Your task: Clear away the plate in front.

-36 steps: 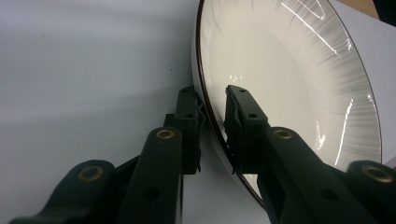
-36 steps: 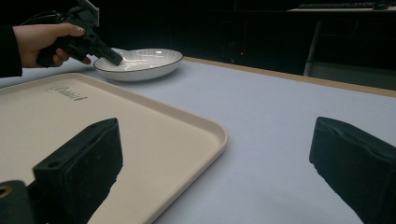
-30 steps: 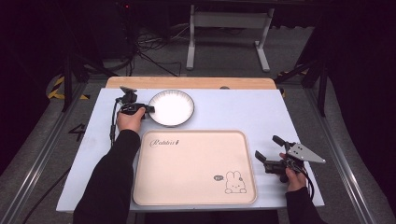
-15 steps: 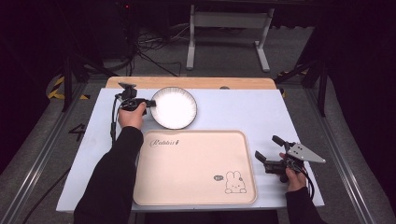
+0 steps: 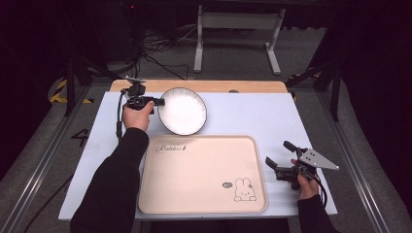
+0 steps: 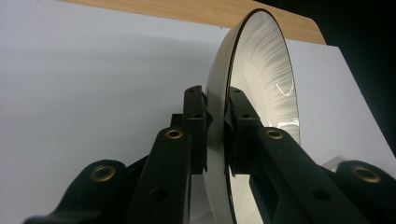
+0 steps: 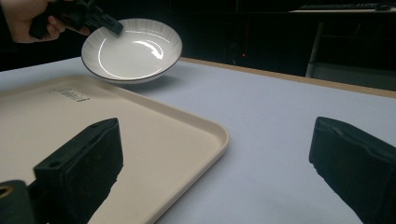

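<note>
The table [image 5: 252, 121] has a flat, matte, pale blue-white top with a strip of light wood along its far edge. Its surface is smooth and unmarked where bare.

A large rectangular beige tray [image 5: 199, 172] with rounded corners and a low raised rim lies flat on the near half of the table. Its finish is smooth and semi-matte. A small line of script is printed near its far left corner and a small rabbit figure near its near right corner. In the right gripper view the rim [image 7: 205, 128] curves up gently from the tray floor.

A round white ceramic plate [image 5: 182, 110], shallow and glossy, with a thin dark line at the edge and fine radial ribs on the inner wall, sits just beyond the tray's far edge. In the right gripper view it is tilted and clear of the table, with a shadow beneath it.

The left gripper [image 5: 154, 102], black, is held in the person's left hand [image 5: 137, 115] at the plate's left edge. In the left gripper view its jaws are narrow, closed on the plate's rim, one pad on each face.

The right gripper [image 5: 278, 156], black with a grey three-cornered plate on top, rests in the right hand [image 5: 306, 183] just beside the tray's right edge. Its jaws stand wide apart, gripping nothing.
</note>
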{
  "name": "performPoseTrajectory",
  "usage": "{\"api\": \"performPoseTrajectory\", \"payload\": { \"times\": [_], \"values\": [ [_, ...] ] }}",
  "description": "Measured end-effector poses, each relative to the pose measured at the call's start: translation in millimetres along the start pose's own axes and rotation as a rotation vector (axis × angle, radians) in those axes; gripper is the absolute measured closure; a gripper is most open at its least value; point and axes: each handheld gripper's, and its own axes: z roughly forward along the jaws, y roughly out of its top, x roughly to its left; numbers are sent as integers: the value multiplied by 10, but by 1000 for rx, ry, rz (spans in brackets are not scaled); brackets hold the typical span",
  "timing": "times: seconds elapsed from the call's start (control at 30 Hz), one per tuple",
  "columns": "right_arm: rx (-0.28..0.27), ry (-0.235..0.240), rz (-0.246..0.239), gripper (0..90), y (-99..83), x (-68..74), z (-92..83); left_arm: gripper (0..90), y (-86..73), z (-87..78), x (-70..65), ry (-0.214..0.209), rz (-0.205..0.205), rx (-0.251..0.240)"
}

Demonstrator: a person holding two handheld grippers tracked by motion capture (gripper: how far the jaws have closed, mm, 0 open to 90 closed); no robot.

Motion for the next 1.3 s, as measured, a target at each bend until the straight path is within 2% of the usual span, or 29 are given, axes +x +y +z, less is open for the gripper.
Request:
{"api": "performPoseTrajectory", "payload": {
  "times": [0.17, 0.33, 0.67, 0.87, 1.07, 1.3],
  "values": [
    [2, 1, 0, 34, 1, -1, 3, 804, 21, -75, -96, -14, 40, -2],
    [1, -1, 3, 34, 1, -3, 2, 806, 21, -140, -151, -37, 51, 2],
    [1, 0, 5, 34, 0, -6, 2, 805, 15, -268, -283, -44, 80, 0],
    [0, 0, 5, 34, 0, -7, 1, 804, 16, -336, -397, -52, 109, 21],
    [-2, 3, 8, 34, -1, -9, -1, 805, -29, -411, -597, -64, 193, 42],
    [-2, 2, 3, 34, 0, -6, -1, 805, -78, -476, -759, -93, 239, 61]
  ]
}}
